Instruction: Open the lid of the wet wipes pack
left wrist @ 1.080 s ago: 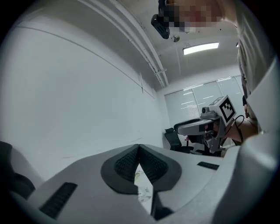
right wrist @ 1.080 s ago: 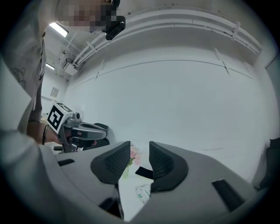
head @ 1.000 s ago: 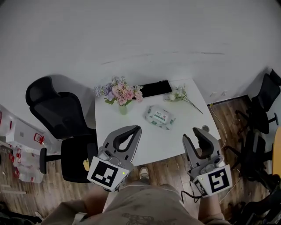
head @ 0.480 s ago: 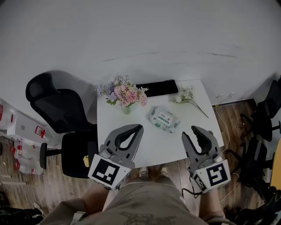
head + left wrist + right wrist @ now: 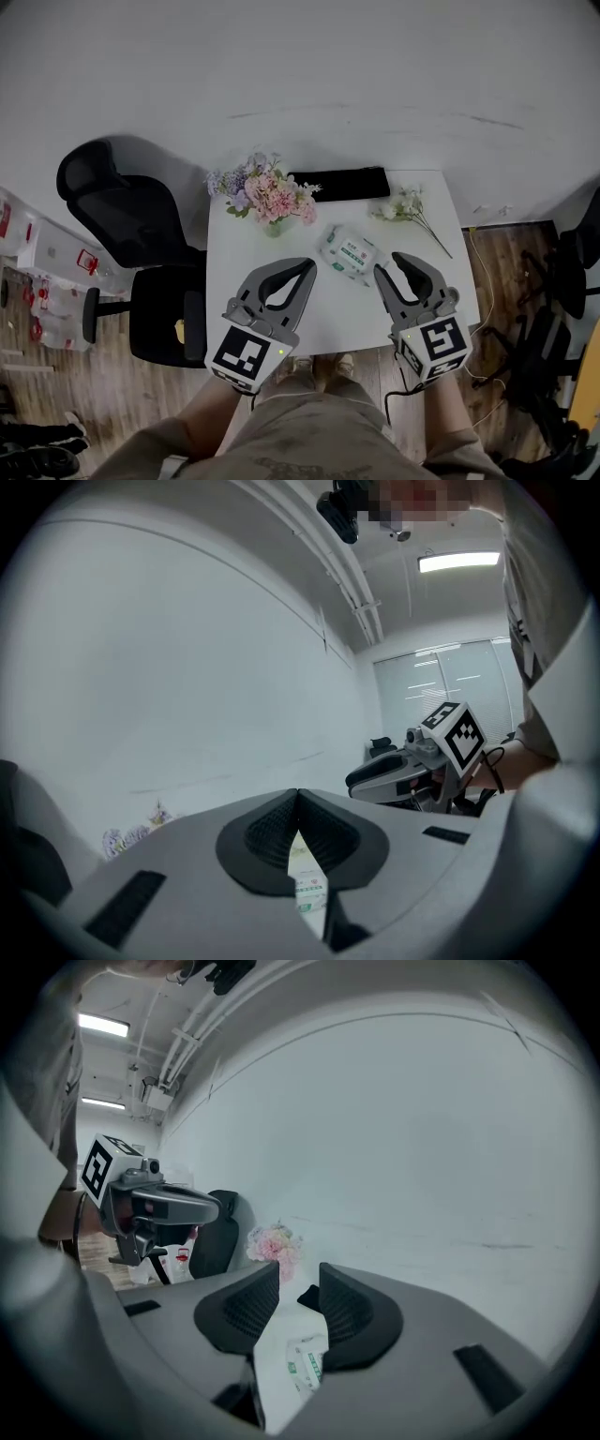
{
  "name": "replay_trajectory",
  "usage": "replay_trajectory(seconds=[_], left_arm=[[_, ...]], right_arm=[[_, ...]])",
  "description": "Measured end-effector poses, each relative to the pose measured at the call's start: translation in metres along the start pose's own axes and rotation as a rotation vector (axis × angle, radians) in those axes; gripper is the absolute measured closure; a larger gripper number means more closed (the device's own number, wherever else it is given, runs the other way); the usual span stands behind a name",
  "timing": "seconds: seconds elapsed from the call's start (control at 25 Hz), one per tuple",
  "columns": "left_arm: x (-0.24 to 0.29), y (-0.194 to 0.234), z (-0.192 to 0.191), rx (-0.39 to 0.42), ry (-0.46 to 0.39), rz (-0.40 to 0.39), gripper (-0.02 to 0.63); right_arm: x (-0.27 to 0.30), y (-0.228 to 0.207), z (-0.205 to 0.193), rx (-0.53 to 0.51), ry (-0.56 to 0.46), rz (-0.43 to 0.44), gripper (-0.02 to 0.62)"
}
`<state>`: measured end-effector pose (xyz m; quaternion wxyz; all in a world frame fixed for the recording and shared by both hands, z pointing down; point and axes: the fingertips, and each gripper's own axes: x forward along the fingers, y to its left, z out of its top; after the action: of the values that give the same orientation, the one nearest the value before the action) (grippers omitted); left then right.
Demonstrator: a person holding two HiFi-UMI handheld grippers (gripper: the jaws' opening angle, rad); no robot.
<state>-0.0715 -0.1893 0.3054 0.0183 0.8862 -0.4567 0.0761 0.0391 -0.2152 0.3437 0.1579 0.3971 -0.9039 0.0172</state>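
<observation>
Grey left gripper sits pinched empty, grey right gripper gapes; unpinned, the soft white-and-green wet wipes pack may skid under prying.

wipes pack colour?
The wet wipes pack is white with green print; clearest in head view.

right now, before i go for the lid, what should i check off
1. Wet wipes pack lies flat on the table, nothing on it: ok.
2. Right gripper open and empty, pack ahead of its jaws: ok.
3. Left gripper open to steady the pack: not ok, its jaws are together and empty.
4. Either gripper touching the pack: not ok, both are short of it.
5. Which edge of the lid lifts: cannot tell, too small in every view.
6. Flower bouquet out of the way: ok, it stands behind and to the left of the pack.
</observation>
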Motion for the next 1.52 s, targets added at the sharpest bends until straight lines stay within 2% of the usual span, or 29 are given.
replay_trajectory(seconds=[0.24,0.6,0.76,1.04,1.32,1.52], left_arm=[[0.032,0.013,-0.050,-0.014,0.102,0.044,0.591],[0.088,0.021,-0.140,-0.076,0.253,0.044,0.590],[0.109,0.020,-0.184,-0.124,0.331,0.018,0.589],[0.132,0.013,-0.257,-0.156,0.475,-0.034,0.590],[0.154,0.007,-0.300,-0.196,0.543,-0.079,0.591],[0.163,0.003,-0.328,-0.205,0.605,-0.108,0.590]], right_arm=[[0.035,-0.011,-0.045,0.015,0.091,0.028,0.445],[0.090,-0.015,-0.128,0.018,0.244,0.095,0.440],[0.113,-0.015,-0.168,-0.001,0.327,0.126,0.431],[0.142,-0.014,-0.227,-0.031,0.432,0.157,0.431],[0.161,-0.009,-0.265,-0.120,0.510,0.167,0.431],[0.165,-0.006,-0.274,-0.191,0.531,0.171,0.431]])
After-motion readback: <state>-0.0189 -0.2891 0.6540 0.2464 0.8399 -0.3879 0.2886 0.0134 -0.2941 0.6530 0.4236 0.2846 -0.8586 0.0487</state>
